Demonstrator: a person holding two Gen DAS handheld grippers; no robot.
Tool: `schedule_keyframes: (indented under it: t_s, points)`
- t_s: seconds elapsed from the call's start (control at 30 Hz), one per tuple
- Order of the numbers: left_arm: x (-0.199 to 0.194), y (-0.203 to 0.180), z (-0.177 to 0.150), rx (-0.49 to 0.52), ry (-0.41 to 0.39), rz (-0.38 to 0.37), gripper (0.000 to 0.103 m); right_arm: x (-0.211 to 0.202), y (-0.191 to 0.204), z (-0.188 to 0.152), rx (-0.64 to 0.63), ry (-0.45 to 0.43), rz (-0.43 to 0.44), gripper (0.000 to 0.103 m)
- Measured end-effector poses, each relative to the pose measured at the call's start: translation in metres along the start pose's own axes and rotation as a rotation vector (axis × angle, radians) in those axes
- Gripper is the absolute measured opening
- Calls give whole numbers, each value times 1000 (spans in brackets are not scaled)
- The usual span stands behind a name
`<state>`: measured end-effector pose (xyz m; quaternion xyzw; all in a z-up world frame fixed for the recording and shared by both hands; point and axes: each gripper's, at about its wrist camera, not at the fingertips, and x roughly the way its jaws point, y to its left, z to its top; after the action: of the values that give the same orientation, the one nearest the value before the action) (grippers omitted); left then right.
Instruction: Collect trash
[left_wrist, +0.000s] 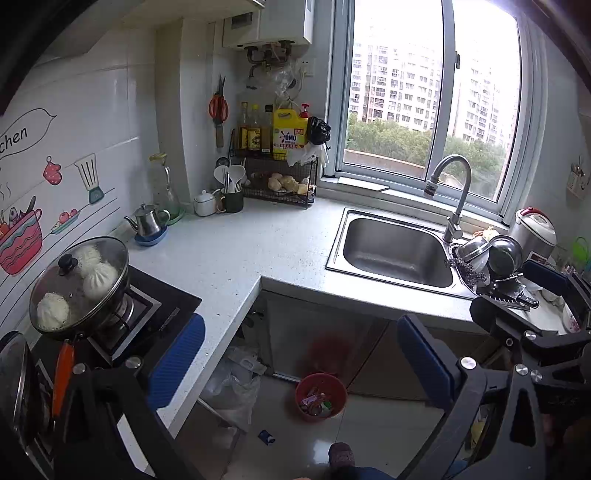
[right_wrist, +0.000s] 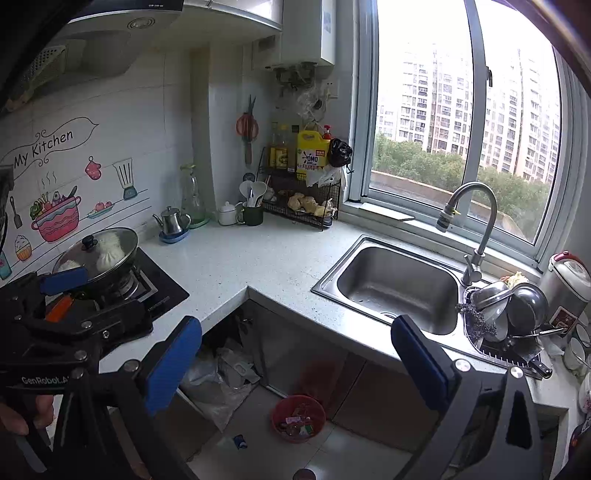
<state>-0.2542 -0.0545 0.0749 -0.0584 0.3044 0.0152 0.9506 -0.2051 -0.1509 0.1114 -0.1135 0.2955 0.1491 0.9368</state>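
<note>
1. Because both grippers are held high above the floor, a long descent is judged necessary before any trash can be reached, and a miss could be caused by the countertop (right_wrist: 258, 266) edge being clipped on the way down.
2. A small blue scrap (left_wrist: 266, 437) is seen lying on the floor tiles, just beside the red waste bin (left_wrist: 320, 396); its thinness is judged likely to let it slide away if the pads are closed too early or too flat against the tile.
3. The bin could be tipped if it is nudged by a finger, since it stands free on the floor and already holds wrappers.
4. The crumpled plastic bags (right_wrist: 221, 384) under the counter could be snagged if the approach is made too far to that side.
5. The left gripper (left_wrist: 301, 363) is held spread wide, nothing between its blue pads; the scrap is seen below and between them, well apart from both.
6. The right gripper (right_wrist: 297, 363) is likewise spread and empty, with the scrap (right_wrist: 240, 441) low in its view, nearer its left pad, and the bin (right_wrist: 298, 417) between the pads but far beneath.
7. The pan (left_wrist: 79, 284) on the stove sits close by the left gripper and could be knocked by a careless swing.
</note>
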Motion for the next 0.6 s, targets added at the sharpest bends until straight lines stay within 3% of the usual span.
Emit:
schedule_keyframes:
  t_s: [0.6]
  points:
    - [-7, -1, -7, -24, 6, 18, 103, -3, 1, -1, 9, 12, 32, 102]
